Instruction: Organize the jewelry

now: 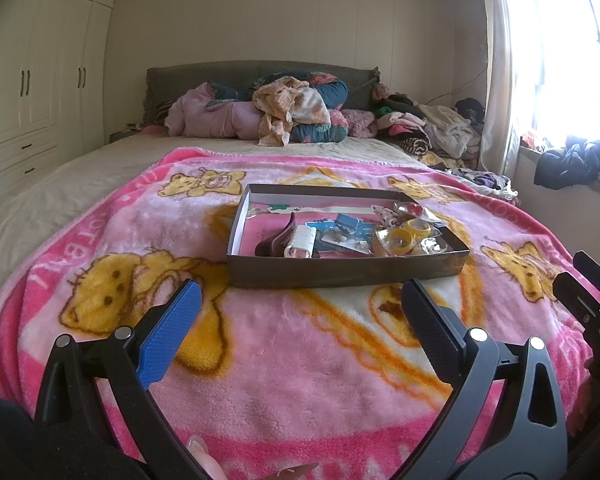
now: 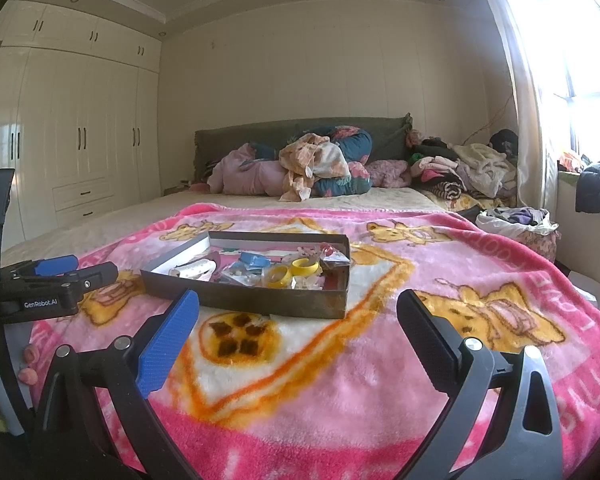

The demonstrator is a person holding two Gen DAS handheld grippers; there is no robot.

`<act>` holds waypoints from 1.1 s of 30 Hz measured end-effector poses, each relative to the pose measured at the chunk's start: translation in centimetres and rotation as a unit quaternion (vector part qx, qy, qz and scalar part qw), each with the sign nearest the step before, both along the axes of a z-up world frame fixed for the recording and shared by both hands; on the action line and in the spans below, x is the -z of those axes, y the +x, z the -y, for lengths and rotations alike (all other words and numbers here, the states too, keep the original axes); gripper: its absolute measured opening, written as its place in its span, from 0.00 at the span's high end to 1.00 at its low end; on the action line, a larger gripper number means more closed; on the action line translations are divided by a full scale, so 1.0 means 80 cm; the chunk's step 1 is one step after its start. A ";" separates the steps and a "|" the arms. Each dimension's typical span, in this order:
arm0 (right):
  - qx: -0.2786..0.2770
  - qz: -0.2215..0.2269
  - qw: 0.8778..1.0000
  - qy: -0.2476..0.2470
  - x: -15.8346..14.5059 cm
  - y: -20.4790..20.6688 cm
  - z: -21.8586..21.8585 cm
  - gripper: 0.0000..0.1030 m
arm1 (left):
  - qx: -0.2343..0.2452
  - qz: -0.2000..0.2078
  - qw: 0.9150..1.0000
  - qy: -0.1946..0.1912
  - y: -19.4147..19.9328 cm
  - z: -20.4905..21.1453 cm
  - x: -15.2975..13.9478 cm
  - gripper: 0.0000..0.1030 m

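Closest thing in the left wrist view is the left gripper point(image 1: 300, 312) itself, black frame with one blue textured pad and one dark pad; fingers spread wide, nothing between them, just hovering over the fluffy pink fleece blanket with yellow cartoon bears point(image 1: 284, 360); same deal for the right gripper point(image 2: 298, 314), jaws wide apart and empty.

The stuff to sort is all in the shallow dark cardboard box lid point(image 1: 340, 270) sitting in the middle of the blanket, just ahead of both grippers; inside there's a jumble: a dark maroon hair claw clip point(image 1: 274, 238), a white ribbed plastic clip point(image 1: 300, 242), a chunky yellow plastic bangle point(image 1: 402, 240), a small blue box point(image 1: 348, 222), and some little clear packets point(image 1: 342, 246) I can't really make out.

So basically nothing's been picked up yet, by the look of it.

What I'd worry about: the lid is light and parked on soft bedding, so pushing into the pile could tip or slide it; everything's tangled together on the right side, so grabbing the bangle might drag a packet along; anything dropped on that fleece could sink into the pile and get lost.
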State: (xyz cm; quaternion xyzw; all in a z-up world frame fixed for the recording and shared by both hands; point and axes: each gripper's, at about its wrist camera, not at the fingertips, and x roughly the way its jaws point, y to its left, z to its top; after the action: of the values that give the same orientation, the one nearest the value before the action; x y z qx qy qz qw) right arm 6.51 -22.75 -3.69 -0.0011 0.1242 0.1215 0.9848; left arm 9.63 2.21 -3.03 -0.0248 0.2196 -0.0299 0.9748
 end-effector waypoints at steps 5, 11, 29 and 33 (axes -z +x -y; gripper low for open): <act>0.000 -0.001 1.000 0.001 0.000 0.000 0.000 0.06 | 0.001 0.001 1.000 0.001 0.000 0.001 0.000 0.11; 0.001 -0.001 1.000 0.002 0.000 0.000 -0.001 0.06 | 0.002 0.001 1.000 -0.003 0.000 0.001 -0.002 0.11; 0.011 -0.009 1.000 -0.002 0.004 0.002 0.002 0.06 | 0.019 -0.008 1.000 -0.003 -0.002 0.009 -0.001 0.11; 0.015 -0.005 1.000 0.001 0.001 0.001 0.005 0.06 | 0.029 -0.015 0.999 -0.016 0.001 0.010 -0.001 0.11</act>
State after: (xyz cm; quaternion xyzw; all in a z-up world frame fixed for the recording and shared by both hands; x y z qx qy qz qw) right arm 6.62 -23.17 -3.78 0.0021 0.1288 0.1065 0.9859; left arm 9.68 1.42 -2.99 -0.0343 0.2344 -0.0609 0.9696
